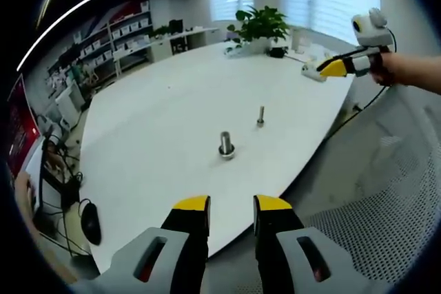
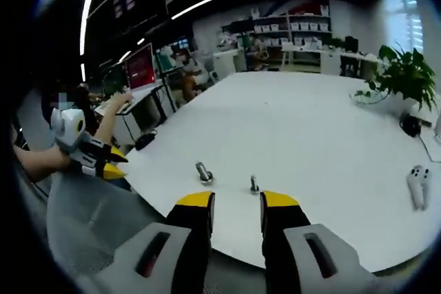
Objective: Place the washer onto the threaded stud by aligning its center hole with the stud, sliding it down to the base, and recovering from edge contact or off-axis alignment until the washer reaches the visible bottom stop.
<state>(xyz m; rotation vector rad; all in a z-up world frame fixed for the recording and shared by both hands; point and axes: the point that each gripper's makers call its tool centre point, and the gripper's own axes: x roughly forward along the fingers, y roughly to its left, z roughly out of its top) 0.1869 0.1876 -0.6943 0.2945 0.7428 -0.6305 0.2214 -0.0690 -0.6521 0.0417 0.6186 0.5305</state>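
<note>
A large white table (image 1: pixel 172 122) is seen in the left gripper view, with two small metal parts near its near edge. A threaded stud (image 1: pixel 226 144) stands upright on a wider round base; whether a washer lies at that base cannot be told. A smaller bolt (image 1: pixel 261 116) stands upright a little beyond it, apart from it. The left gripper (image 1: pixel 231 206) is held off the table edge, jaws narrowly parted and nothing between them. The right gripper (image 1: pixel 329 68) enters at upper right, held by a hand (image 1: pixel 387 68) above the far table edge; its jaw gap cannot be told there.

In the right gripper view the stud (image 2: pixel 203 172) and bolt (image 2: pixel 254 184) are seen just beyond the yellow jaw tips. The right gripper (image 2: pixel 236 201) is narrowly parted and empty. The left gripper (image 2: pixel 114 163) appears at left, off the table (image 2: pixel 310 129). A potted plant (image 2: pixel 403 74) and a white controller (image 2: pixel 417 185) rest on the table.
</note>
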